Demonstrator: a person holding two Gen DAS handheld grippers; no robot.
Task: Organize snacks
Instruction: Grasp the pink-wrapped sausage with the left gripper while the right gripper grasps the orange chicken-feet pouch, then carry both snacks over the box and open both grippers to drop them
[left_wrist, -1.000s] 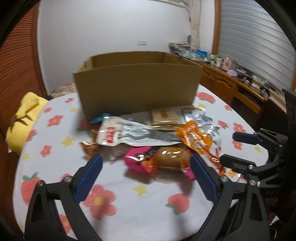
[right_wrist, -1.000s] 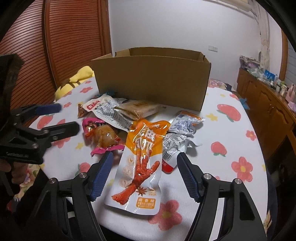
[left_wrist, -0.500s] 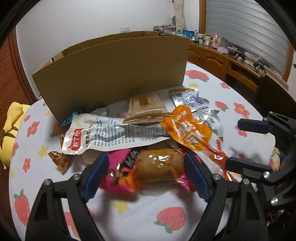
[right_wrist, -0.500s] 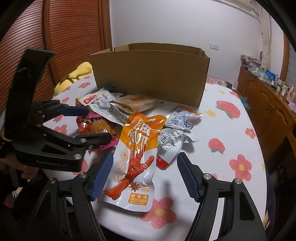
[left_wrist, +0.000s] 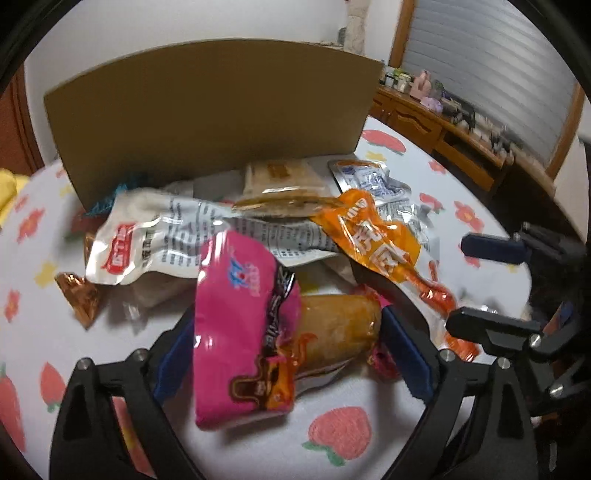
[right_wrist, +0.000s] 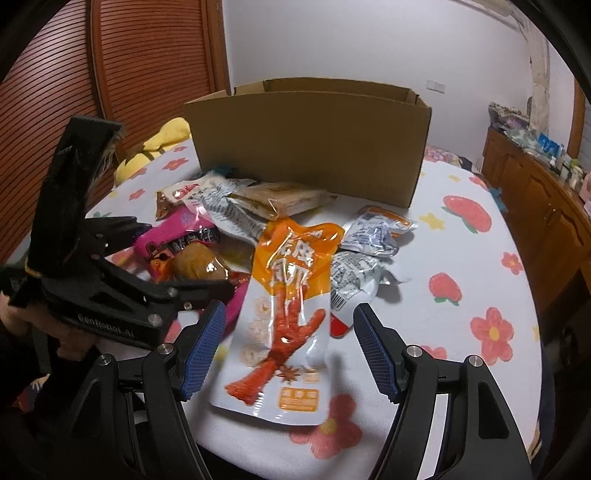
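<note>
A pile of snack packets lies in front of an open cardboard box (left_wrist: 210, 122), also in the right wrist view (right_wrist: 310, 136). My left gripper (left_wrist: 288, 350) is closed around a pink packet with a brown drumstick (left_wrist: 251, 325); the packet's pink end is tipped up between the fingers. It also shows in the right wrist view (right_wrist: 181, 251). My right gripper (right_wrist: 284, 350) is open and empty, its fingers either side of an orange-and-white chicken-foot packet (right_wrist: 288, 321), also in the left wrist view (left_wrist: 373, 240). A long white packet (left_wrist: 162, 236) lies behind.
The table (right_wrist: 461, 258) has a white cloth with flowers and strawberries. A flat brown packet (right_wrist: 284, 199) and silver-blue sachets (right_wrist: 376, 236) lie by the box. A yellow plush (right_wrist: 155, 147) sits at the left edge. A wooden sideboard (right_wrist: 546, 199) stands on the right.
My left gripper moved forward onto the pink packet and closed on it, and the packet's end tipped up. My right gripper edged forward over the orange packet and stayed open.
</note>
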